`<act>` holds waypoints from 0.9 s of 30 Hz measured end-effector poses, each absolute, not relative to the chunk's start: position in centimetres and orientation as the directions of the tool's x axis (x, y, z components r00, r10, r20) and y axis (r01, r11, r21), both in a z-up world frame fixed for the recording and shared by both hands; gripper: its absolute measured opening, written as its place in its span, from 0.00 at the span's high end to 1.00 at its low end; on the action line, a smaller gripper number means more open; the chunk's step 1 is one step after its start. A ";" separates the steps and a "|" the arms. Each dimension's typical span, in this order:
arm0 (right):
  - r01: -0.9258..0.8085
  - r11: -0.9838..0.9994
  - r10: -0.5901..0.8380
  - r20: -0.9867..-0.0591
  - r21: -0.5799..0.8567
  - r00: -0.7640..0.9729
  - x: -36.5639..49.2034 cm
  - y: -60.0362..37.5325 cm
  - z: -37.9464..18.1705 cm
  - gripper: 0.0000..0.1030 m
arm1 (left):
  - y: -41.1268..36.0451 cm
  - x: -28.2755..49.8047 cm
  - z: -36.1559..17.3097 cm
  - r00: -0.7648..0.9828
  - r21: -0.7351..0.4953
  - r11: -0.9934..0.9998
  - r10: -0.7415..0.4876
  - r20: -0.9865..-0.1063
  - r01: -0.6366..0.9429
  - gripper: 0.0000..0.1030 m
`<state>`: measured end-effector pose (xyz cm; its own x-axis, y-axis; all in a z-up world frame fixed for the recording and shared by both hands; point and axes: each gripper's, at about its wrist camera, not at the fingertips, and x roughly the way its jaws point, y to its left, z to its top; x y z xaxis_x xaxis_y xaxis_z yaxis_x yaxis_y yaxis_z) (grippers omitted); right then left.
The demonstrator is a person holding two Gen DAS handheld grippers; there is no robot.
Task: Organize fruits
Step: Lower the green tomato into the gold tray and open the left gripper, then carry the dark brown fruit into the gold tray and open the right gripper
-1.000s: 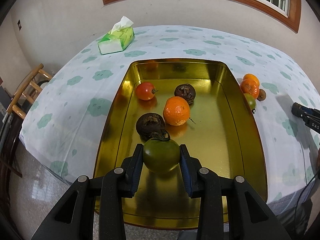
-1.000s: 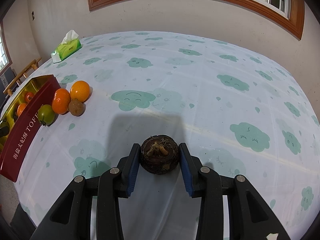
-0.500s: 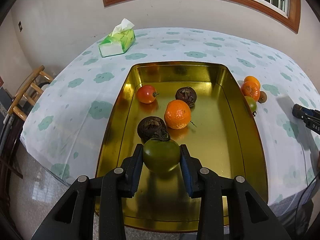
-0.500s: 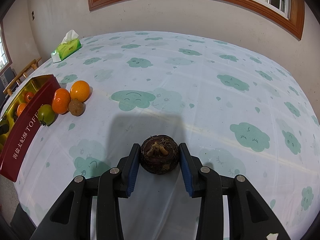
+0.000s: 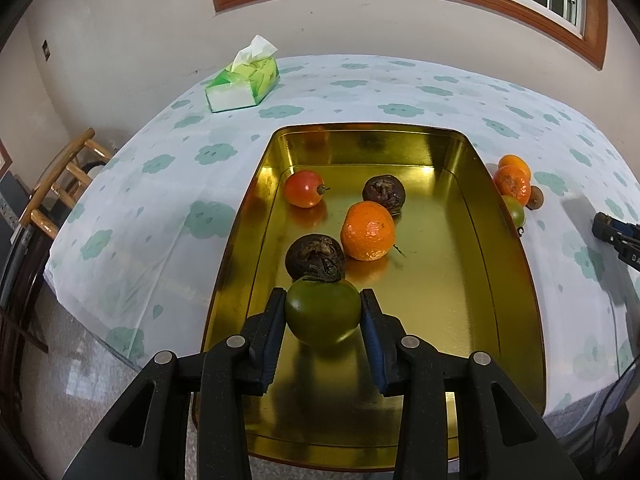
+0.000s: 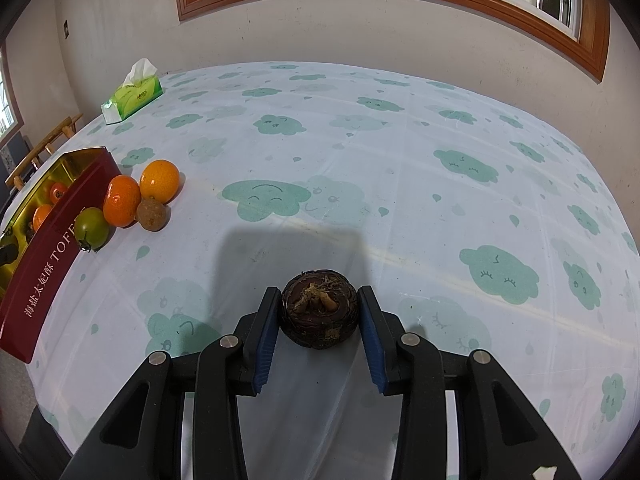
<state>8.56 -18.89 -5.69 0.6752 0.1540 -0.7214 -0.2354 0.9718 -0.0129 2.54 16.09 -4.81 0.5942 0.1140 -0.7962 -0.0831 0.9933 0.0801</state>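
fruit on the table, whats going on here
A person is sorting fruit into a gold tin with two grippers. The left hand-held gripper grips a green tomato just above the tin floor, near a dark wrinkled fruit, an orange and a red tomato. The right hand-held gripper clamps another dark round fruit over the tablecloth. Four fruits wait beside the tin.

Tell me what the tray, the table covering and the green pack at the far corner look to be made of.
Tray: likely tin-plate metal, polished gold inside since it mirrors the fruit, glossy red lacquer with printed lettering outside.
Table covering: thin, slightly see-through sheet with creases and printed clouds, probably plastic or nonwoven.
Green pack: soft printed plastic wrap, white paper tissue sticking out on top.
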 end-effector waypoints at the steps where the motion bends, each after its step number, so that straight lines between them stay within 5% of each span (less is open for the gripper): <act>1: -0.236 0.972 0.155 -0.721 -0.012 0.675 8.5 -18.9 -5.7 0.65 | 16.1 2.6 -4.8 0.594 0.082 0.993 0.115 -0.796 -0.083 0.62; 27: -0.309 0.951 0.225 -0.736 0.023 0.638 5.4 -15.9 -5.2 0.65 | 17.4 1.2 -3.6 0.664 0.086 0.990 0.141 -0.735 -0.115 0.55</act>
<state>5.35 -15.93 -5.17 0.6379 0.2254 -0.7364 -0.3090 0.9508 0.0233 1.20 17.41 -3.58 0.6638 0.1408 -0.7345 -0.1151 0.9897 0.0857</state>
